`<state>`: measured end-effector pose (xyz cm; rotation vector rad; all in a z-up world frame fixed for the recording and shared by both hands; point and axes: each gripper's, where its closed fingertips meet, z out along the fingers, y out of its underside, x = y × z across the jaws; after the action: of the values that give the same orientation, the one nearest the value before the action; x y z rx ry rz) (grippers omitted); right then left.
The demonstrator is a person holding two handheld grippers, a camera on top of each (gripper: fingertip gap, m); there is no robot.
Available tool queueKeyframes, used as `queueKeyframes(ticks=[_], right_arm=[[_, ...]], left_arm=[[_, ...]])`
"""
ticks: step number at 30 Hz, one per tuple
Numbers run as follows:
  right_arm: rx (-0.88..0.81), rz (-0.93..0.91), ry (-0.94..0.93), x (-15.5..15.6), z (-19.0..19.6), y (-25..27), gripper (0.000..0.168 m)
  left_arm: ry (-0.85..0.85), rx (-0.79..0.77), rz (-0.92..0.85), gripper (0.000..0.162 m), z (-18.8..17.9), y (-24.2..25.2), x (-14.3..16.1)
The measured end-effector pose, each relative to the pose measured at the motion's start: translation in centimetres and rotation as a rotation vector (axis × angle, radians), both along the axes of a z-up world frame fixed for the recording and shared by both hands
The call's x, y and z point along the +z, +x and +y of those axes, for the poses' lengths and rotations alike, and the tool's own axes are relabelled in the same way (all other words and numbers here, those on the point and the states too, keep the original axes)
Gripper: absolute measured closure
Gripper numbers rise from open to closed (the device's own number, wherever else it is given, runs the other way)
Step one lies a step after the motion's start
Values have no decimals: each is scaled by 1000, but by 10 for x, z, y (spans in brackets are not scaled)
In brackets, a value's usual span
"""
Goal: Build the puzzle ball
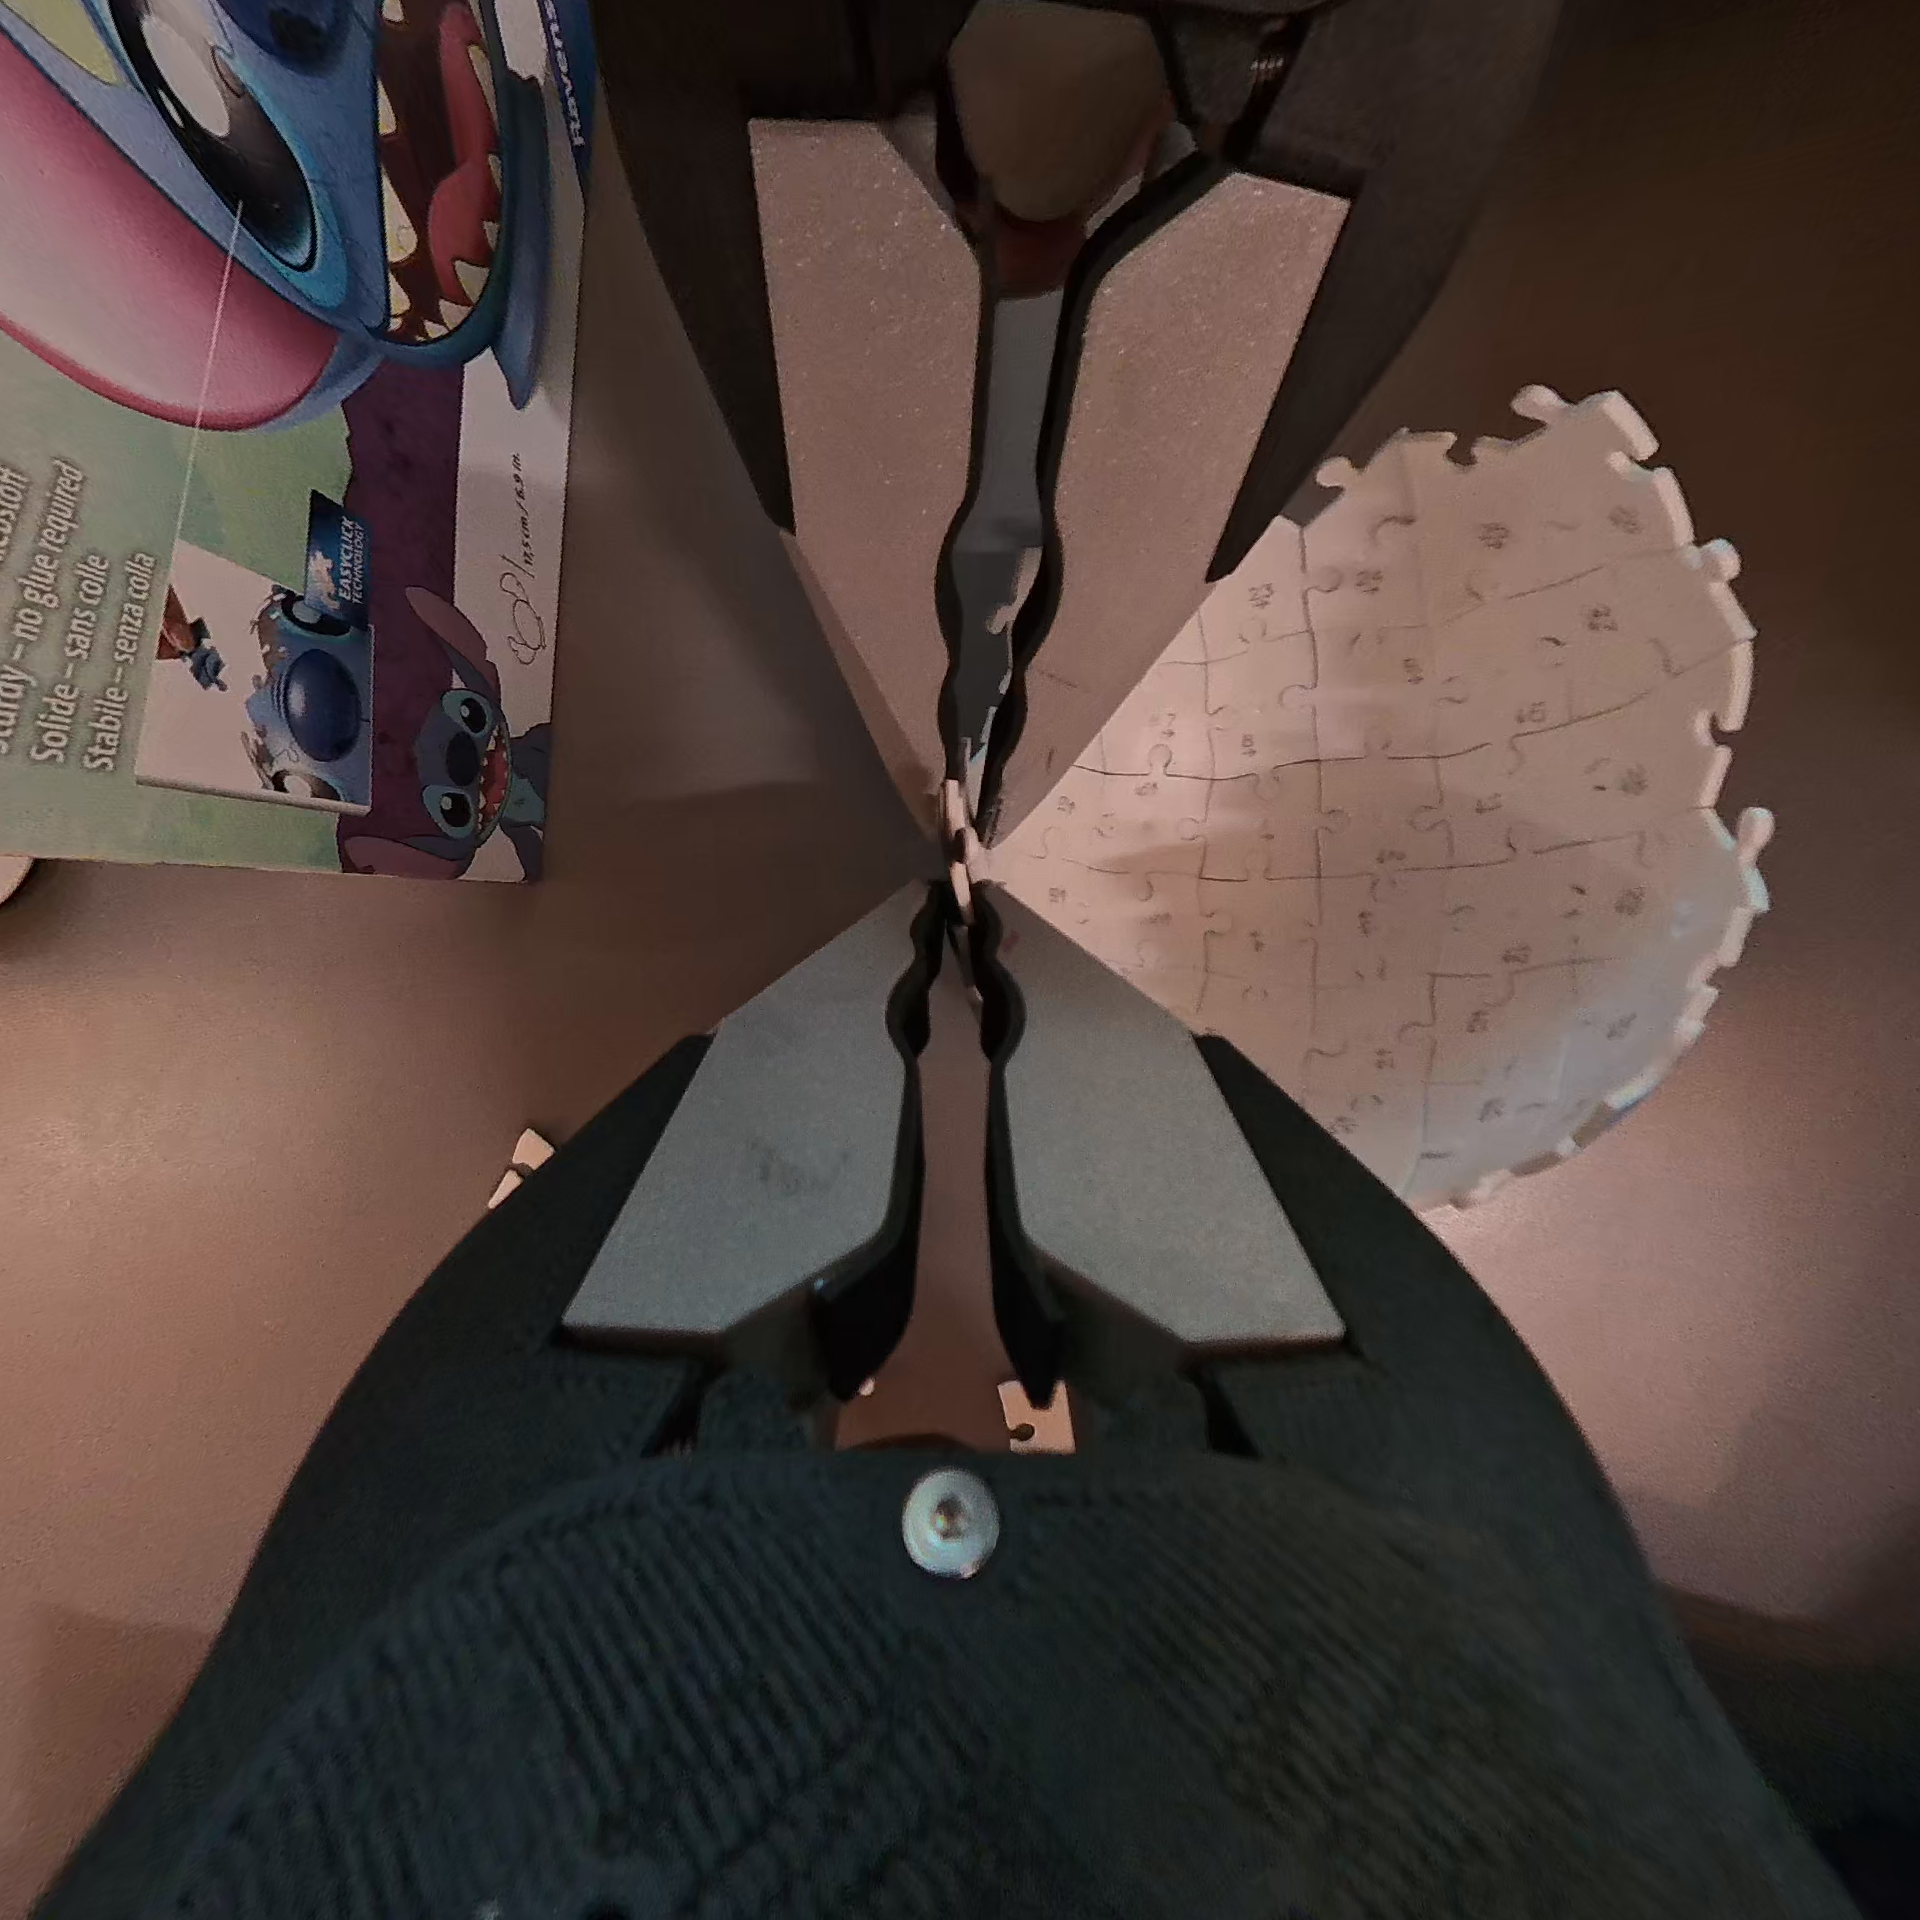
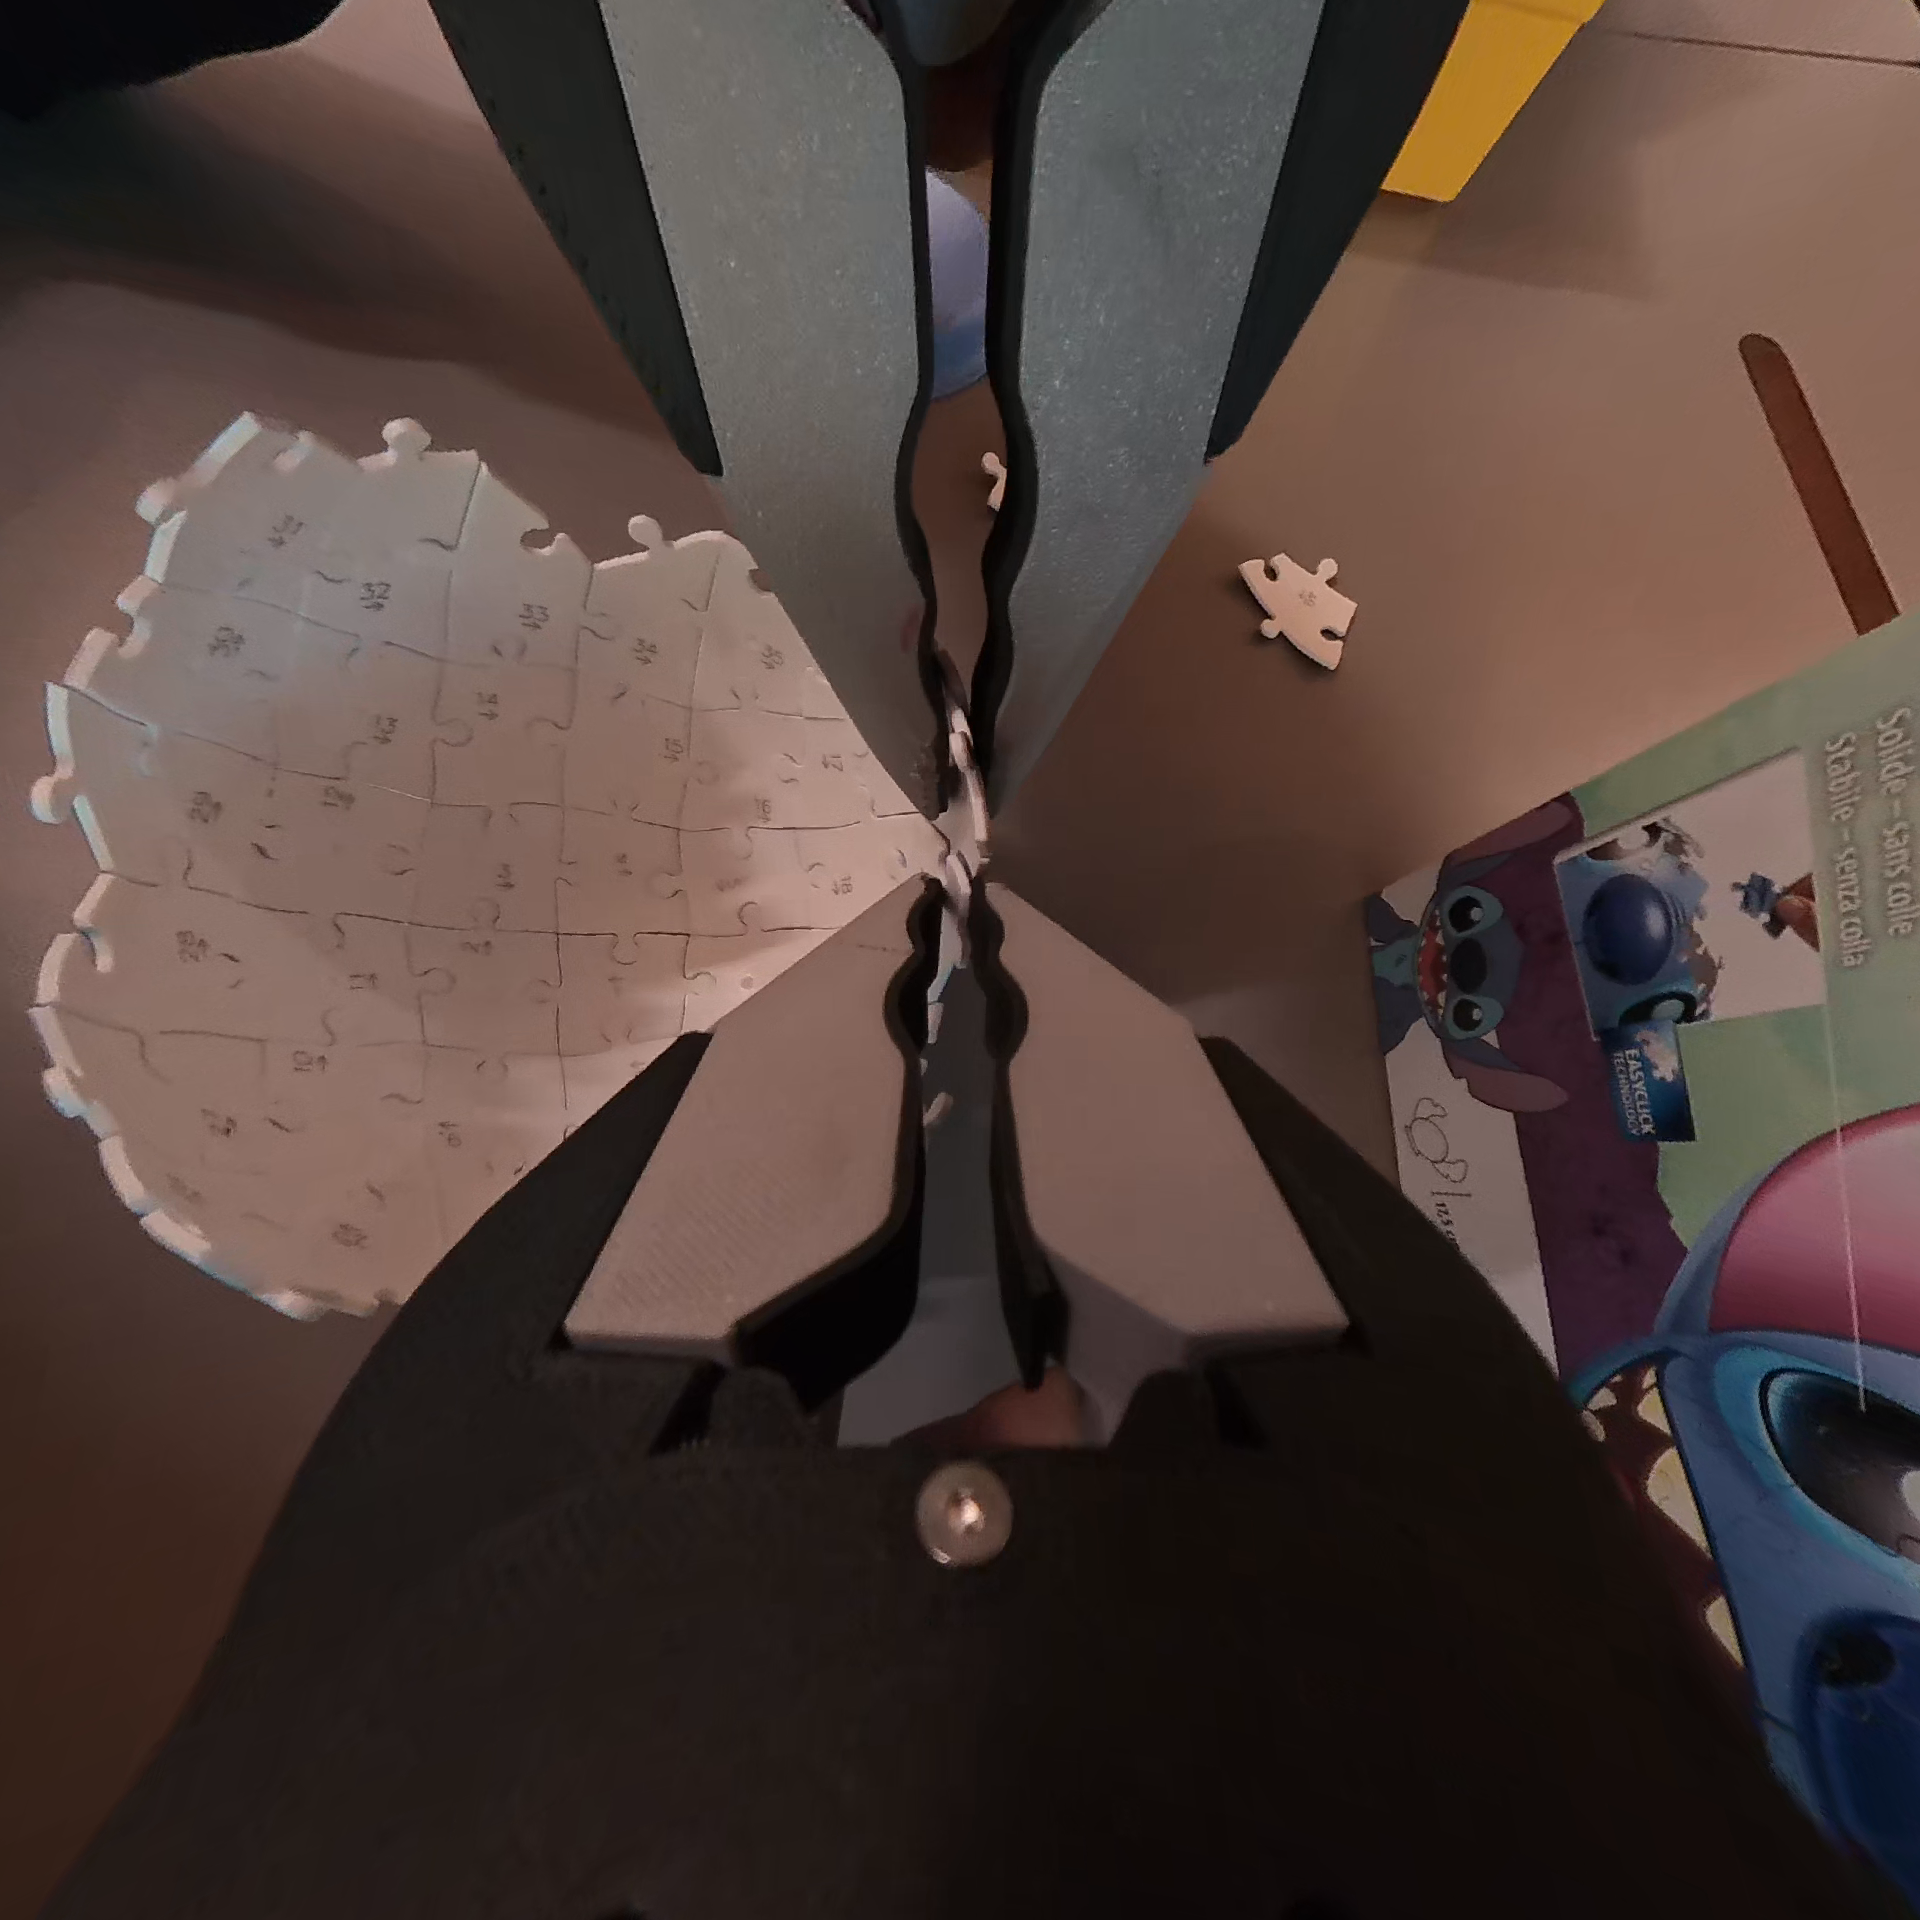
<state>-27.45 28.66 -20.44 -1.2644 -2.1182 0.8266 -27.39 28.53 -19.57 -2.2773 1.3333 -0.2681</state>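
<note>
Left gripper (image 1: 961, 914) and right gripper (image 2: 961, 914) meet tip to tip, each facing the other; both sets of jaws are drawn narrow and clamp the same stretch of rim of the half-built shell (image 1: 1455, 810), seen edge-on as a thin white strip between the tips; the rim's long axis runs in line with both grippers, so any seating press acts across it, sideways through the pads.

The shell bowl opens to the right of the left gripper and to the left of the right gripper (image 2: 395, 831); neither is nearer, since both grip at one spot; numbered inner faces show, with the far rim still ragged.

The right wrist view alone shows a loose piece (image 2: 1299, 601) on the table (image 2: 1351, 364) beyond the tips, and a yellow box (image 2: 1475, 114) farther off; the puzzle box (image 1: 291, 436) lies flat beside the work in both views (image 2: 1714, 1039).
</note>
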Motion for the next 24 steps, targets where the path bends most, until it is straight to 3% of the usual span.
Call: queueKeyframes(ticks=[15,24], right_arm=[[4,31,48,0,2,0,157],[43,55,-5,1,-3,-1,164]], left_arm=[[17,-17,17,160,-1,1,1],[47,-42,54,161,-2,1,1]])
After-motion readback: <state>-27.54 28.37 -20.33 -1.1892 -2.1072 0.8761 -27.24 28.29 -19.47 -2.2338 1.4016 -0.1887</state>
